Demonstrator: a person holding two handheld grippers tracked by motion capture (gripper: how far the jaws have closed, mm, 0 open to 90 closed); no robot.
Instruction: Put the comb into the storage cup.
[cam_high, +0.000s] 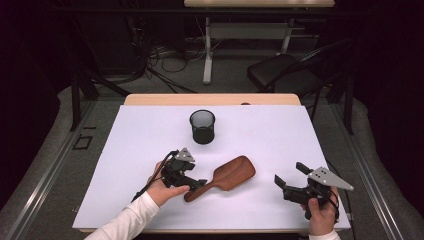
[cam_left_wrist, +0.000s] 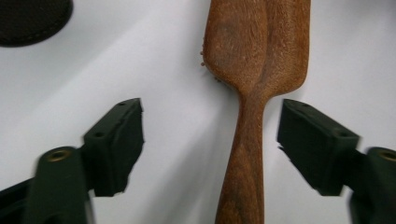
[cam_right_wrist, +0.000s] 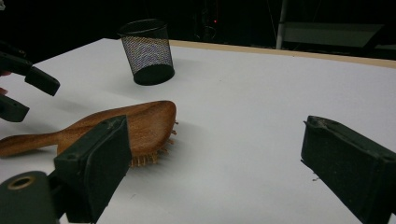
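Observation:
A brown wooden hairbrush (cam_high: 230, 174) lies bristles down on the white table top (cam_high: 145, 145), with its handle pointing toward the near left. My left gripper (cam_high: 200, 184) is open around that handle. In the left gripper view the handle (cam_left_wrist: 246, 154) runs up between the two black jaws of the left gripper (cam_left_wrist: 210, 119), nearer the right one, with a gap on both sides. My right gripper (cam_high: 289, 172) is open near the front right with nothing between its fingers. In the right gripper view the right gripper (cam_right_wrist: 217, 135) looks across at the brush (cam_right_wrist: 135, 119) and the left gripper (cam_right_wrist: 35, 99).
A black mesh cup (cam_high: 202, 127) stands upright behind the brush, toward the middle back of the table. It also appears as the mesh cup (cam_right_wrist: 147, 51) in the right gripper view. A dark chair (cam_high: 280, 70) and a desk's legs stand beyond the far edge.

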